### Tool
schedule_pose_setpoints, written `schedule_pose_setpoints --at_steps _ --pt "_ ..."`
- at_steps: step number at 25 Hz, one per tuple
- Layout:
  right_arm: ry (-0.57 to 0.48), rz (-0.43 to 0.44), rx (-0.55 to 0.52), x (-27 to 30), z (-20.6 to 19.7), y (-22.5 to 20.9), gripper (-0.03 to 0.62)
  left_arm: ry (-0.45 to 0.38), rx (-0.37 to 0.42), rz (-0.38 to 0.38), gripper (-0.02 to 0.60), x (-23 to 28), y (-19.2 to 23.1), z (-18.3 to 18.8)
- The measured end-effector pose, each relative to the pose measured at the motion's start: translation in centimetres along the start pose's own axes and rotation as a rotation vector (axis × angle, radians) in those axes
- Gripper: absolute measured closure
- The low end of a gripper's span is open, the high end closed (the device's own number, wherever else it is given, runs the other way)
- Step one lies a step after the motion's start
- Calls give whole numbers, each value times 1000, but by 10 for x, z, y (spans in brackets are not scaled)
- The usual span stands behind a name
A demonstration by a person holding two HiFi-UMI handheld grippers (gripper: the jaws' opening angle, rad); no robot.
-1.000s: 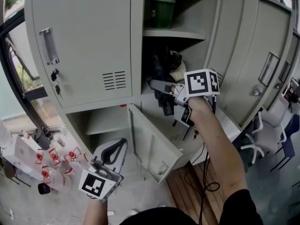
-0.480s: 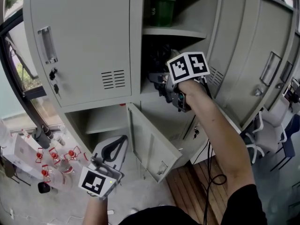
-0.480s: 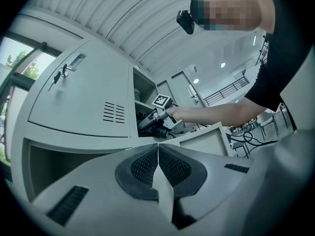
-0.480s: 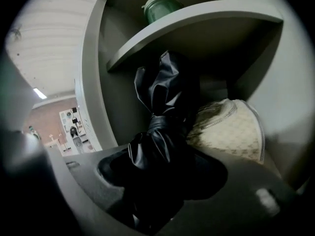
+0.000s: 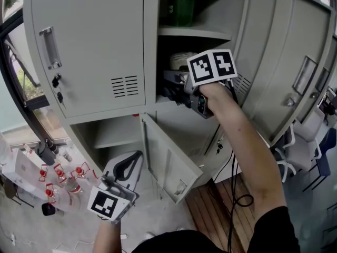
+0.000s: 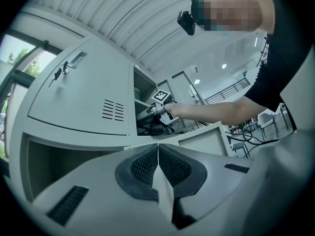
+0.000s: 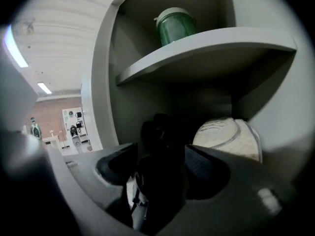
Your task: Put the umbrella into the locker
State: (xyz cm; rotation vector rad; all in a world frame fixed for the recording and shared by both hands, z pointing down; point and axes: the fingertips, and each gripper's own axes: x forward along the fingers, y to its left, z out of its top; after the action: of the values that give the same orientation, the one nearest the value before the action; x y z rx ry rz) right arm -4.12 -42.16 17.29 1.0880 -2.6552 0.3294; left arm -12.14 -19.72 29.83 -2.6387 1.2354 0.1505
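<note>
Inside the locker (image 5: 95, 15), head view, the right gripper (image 5: 178, 86) is reaching under the shelf (image 5: 192, 33). Left gripper view: left gripper (image 6: 158, 154) fingers are pressing together, empty. Right gripper view: fingers, just opening, are standing released around the umbrella (image 7: 160, 176) there.

The head view is evenly lit by daylight from the window (image 5: 23, 83) at its left edge, while the locker (image 5: 89, 46) interior is left in deep shadow. Both gripper views are bent by fisheye distortion and vignetted black at the corners. Small glare is cast by ceiling lights (image 6: 224, 66).
</note>
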Motion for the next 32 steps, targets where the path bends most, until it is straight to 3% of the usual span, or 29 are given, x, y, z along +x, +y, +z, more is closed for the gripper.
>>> schedule_pose_setpoints --at_steps 4,7,9,14,16,21,23,27,32 --pt "-53 -33 -81 -9 -17 6 281 0 10 -7 573 2 -4 -2" --pt "-180 -81 -121 -32 -27 7 281 -12 39 -17 572 4 -4 -2" --pt "-267 -104 -130 -49 -33 8 281 10 17 -14 572 5 -4 -7" --pt "-402 -56 -36 -85 -56 11 287 -1 31 -15 573 9 -2 -9" --pt "-444 -36 -6 -98 -66 14 293 22 2 -7 573 9 -2 -16" --pt "-490 -42 -12 -116 -85 23 379 39 -7 -8 574 12 -3 -22" --pt "-495 -67 -46 -118 -89 25 424 13 25 -18 573 14 -3 -19" --pt "-501 -149 -131 -120 -92 22 580 1 21 -25 574 15 -7 -17" --pt "-484 -178 -183 -112 -88 21 583 17 26 -7 573 12 -3 -21"
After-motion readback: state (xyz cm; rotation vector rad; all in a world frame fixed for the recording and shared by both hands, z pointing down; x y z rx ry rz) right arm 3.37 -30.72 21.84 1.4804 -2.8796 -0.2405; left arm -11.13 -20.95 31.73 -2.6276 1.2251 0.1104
